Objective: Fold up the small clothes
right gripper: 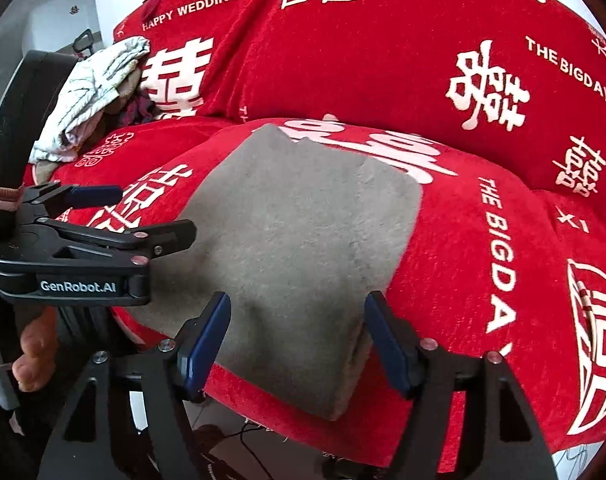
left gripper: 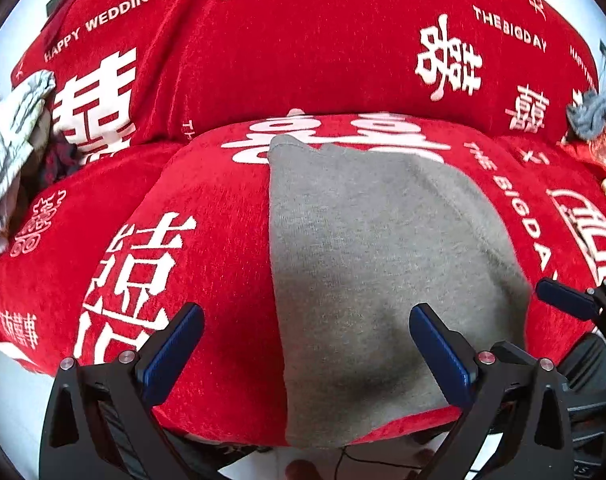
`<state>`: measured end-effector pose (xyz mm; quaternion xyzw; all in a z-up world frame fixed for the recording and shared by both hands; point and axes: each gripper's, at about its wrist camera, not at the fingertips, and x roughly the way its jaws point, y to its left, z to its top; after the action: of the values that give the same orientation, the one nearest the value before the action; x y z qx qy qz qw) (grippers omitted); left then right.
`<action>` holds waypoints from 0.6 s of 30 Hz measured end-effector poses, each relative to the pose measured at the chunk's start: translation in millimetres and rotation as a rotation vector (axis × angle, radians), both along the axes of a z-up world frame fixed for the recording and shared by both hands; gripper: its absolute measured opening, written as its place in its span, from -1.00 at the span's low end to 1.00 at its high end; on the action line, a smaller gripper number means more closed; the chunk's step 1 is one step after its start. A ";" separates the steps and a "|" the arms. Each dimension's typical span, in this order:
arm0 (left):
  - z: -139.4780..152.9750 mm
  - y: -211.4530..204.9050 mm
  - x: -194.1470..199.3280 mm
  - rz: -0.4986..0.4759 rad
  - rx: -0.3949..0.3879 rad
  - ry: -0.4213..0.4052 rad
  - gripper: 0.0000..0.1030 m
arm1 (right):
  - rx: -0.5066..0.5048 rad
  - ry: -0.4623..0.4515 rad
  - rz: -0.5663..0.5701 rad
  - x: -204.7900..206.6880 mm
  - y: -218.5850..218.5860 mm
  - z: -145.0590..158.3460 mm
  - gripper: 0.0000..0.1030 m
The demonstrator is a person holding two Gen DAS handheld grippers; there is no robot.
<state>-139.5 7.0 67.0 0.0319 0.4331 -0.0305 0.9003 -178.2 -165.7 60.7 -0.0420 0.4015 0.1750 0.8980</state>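
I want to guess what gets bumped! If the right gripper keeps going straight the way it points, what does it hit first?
Probably the folded grey cloth on the red cushion. The right gripper is open and points at its near edge, though depth is hard to judge.

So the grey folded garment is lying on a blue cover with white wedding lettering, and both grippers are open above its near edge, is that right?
Not quite: the cover is red, not blue, as the right wrist view shows. The rest holds: the grey folded garment lies on it, and the left gripper and right gripper both have open jaws above its near edge.
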 end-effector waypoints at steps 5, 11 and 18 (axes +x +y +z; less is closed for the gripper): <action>-1.0 2.0 -5.3 0.031 -0.019 -0.003 1.00 | -0.005 0.008 -0.019 2.1 -2.0 0.7 0.41; -7.0 3.2 -4.9 0.072 0.030 -0.001 1.00 | -0.016 0.009 -0.042 3.3 -2.8 1.3 0.41; -0.9 2.5 -14.1 0.047 0.008 -0.061 1.00 | -0.036 0.016 -0.093 2.8 -6.1 2.2 0.41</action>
<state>-153.6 9.5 66.1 0.0263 0.4060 -0.0065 0.9135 -175.4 -171.8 62.8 -0.0382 0.4134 0.1262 0.9009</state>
